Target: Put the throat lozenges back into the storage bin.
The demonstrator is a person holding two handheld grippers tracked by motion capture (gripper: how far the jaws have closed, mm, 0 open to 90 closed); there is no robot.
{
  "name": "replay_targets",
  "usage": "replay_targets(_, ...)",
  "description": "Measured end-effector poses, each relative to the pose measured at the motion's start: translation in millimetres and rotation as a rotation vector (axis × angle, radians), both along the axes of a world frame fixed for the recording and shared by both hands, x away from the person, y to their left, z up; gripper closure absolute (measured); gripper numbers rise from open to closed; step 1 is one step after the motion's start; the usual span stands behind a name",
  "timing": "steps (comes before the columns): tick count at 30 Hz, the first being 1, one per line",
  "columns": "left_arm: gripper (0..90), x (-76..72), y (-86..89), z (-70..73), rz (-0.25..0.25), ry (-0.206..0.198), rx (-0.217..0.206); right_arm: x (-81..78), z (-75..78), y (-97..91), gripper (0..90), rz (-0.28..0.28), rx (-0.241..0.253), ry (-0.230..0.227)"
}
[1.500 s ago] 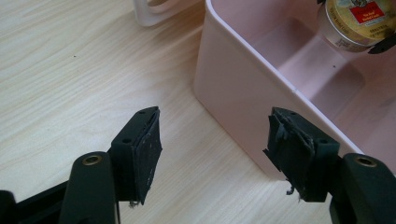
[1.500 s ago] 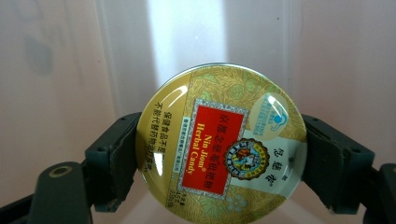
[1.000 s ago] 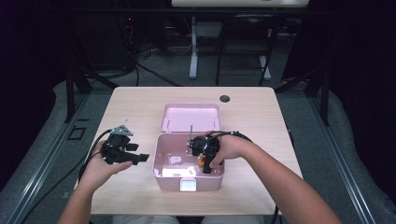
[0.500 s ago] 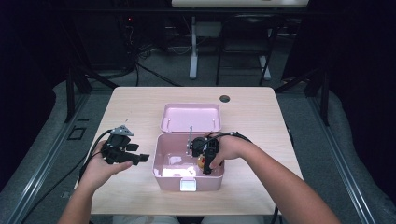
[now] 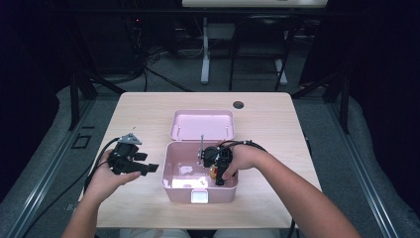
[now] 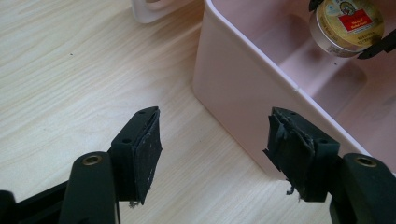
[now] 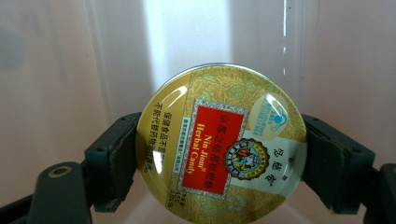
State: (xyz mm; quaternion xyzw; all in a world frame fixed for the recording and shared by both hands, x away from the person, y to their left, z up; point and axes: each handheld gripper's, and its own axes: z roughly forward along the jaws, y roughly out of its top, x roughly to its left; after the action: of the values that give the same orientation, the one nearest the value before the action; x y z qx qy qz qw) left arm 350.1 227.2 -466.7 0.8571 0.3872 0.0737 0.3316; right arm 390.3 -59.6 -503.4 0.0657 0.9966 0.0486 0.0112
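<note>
A pink box (image 5: pixel 171 186) stands open at the table's front middle, its lid (image 5: pixel 202 125) folded back. My right gripper (image 5: pixel 217 174) reaches down inside the box, shut on a round gold candy tin (image 7: pixel 220 143) with a red label; both jaws press its rim. The tin (image 6: pixel 346 25) hangs just above the box floor in the left gripper view. My left gripper (image 5: pixel 148 168) hovers over the table left of the box, open with nothing between its pads (image 6: pixel 148 150), aimed at the box's outer wall (image 6: pixel 236 93).
A small dark round disc (image 5: pixel 238 104) lies near the table's far edge. The wooden table (image 5: pixel 138 114) has bare room on the left and right of the box. Cables trail off the table's left side.
The right gripper with the tin has sunk slightly lower inside the box. The left gripper has stayed nearly still.
</note>
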Motion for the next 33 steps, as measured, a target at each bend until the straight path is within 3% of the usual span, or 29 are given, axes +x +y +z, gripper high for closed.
replay_targets(10,34.7,0.1,0.7,-0.6,0.001,0.0,0.002,1.1,-0.1,-0.3,19.1,-0.006,0.008,0.0)
replay_targets(15,34.7,-0.4,0.3,0.6,0.002,-0.003,0.0,2.6,1.5,-0.6,14.7,-0.017,0.018,-0.013)
replay_targets(25,34.7,-0.4,-1.8,0.9,-0.006,-0.002,0.0,-2.1,21.5,-7.1,16.8,-0.054,0.073,-0.025)
replay_targets(33,34.8,-1.9,-5.0,1.8,-0.016,-0.001,-0.002,-8.3,33.3,-14.6,19.2,-0.055,0.065,-0.036)
